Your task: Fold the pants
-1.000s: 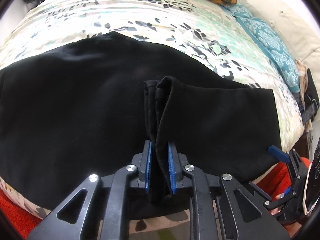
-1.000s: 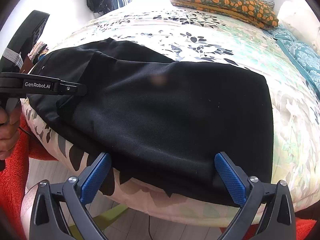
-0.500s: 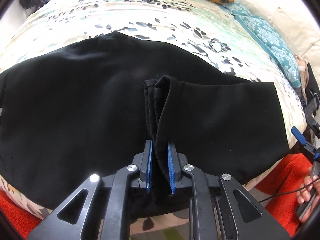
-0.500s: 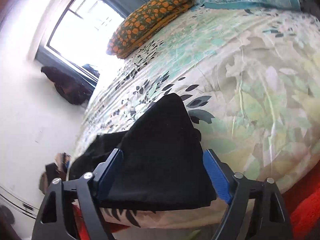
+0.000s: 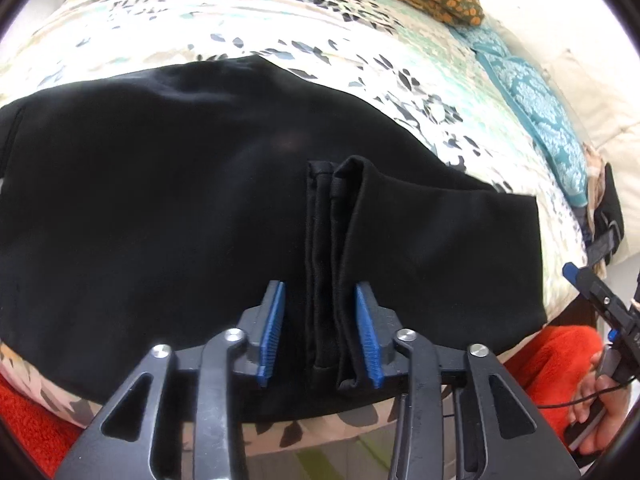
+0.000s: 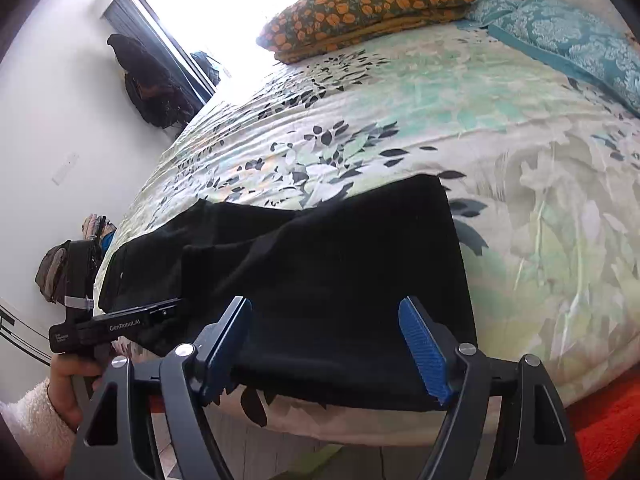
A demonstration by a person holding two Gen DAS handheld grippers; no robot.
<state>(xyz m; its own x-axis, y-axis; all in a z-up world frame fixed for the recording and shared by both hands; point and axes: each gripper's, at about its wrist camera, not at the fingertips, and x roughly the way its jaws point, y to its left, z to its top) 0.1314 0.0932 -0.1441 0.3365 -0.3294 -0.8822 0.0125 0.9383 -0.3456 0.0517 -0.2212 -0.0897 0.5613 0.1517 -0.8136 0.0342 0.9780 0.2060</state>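
Observation:
Black pants (image 5: 160, 208) lie flat across the near edge of a floral bed (image 5: 280, 20). A raised fold (image 5: 332, 240) of their cloth stands between the pads of my left gripper (image 5: 319, 286), whose jaws are opening; the left pad is clear of the cloth and the right pad only brushes it. In the right wrist view my right gripper (image 6: 326, 302) hovers over the pants' right end (image 6: 340, 248). Its jaws are closing slightly but stay wide, pinching nothing. The left gripper's body (image 6: 120, 320) shows there at the left, held by a hand (image 6: 68, 380).
An orange-patterned pillow (image 6: 368, 4) and a teal pillow (image 6: 568, 40) lie at the head of the bed. Dark bags (image 6: 148, 80) hang by the window. A red rug (image 5: 552, 360) covers the floor below the bed's edge. The right gripper (image 5: 592, 292) appears at the right edge.
My left jaws have come apart and let go of the pinched fold, which stays standing. My right gripper has risen and rolled, and its jaws have narrowed a little.

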